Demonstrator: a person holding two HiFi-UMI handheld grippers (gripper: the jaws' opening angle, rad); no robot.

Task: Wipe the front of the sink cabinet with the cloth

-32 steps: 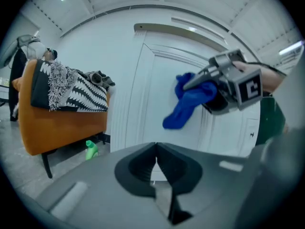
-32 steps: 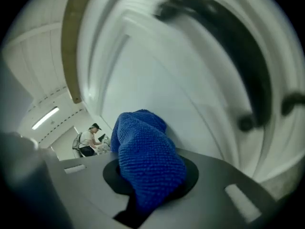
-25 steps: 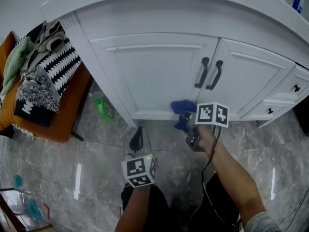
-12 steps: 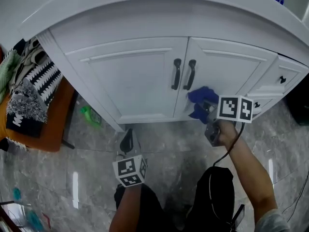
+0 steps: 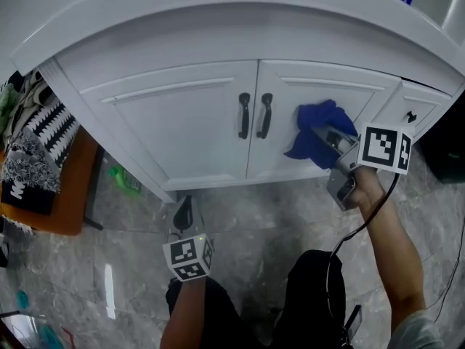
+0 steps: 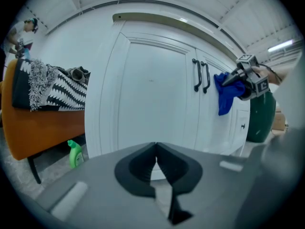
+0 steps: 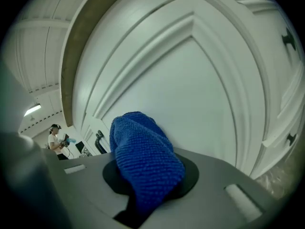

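The white sink cabinet (image 5: 182, 129) has two doors with black handles (image 5: 245, 115) in the middle. A blue cloth (image 5: 317, 133) is pressed against the upper part of the right door (image 5: 280, 155). My right gripper (image 5: 327, 138) is shut on it. In the right gripper view the cloth (image 7: 143, 151) bulges out between the jaws, right at the door panel (image 7: 190, 89). My left gripper (image 5: 185, 208) hangs low over the floor before the cabinet base, shut and empty. The left gripper view shows its jaws (image 6: 156, 163) closed together, with the cloth (image 6: 226, 92) far off to the right.
A green bottle (image 5: 125, 181) lies on the floor left of the cabinet. An orange seat (image 5: 51, 209) piled with black-and-white textiles stands at the left. Small drawers with a black knob (image 5: 412, 116) flank the right door. A dark bin (image 6: 259, 118) stands beyond them.
My right gripper has carried the cloth from the cabinet's bottom edge near the middle up and to the right onto the right door. The left gripper stayed low.
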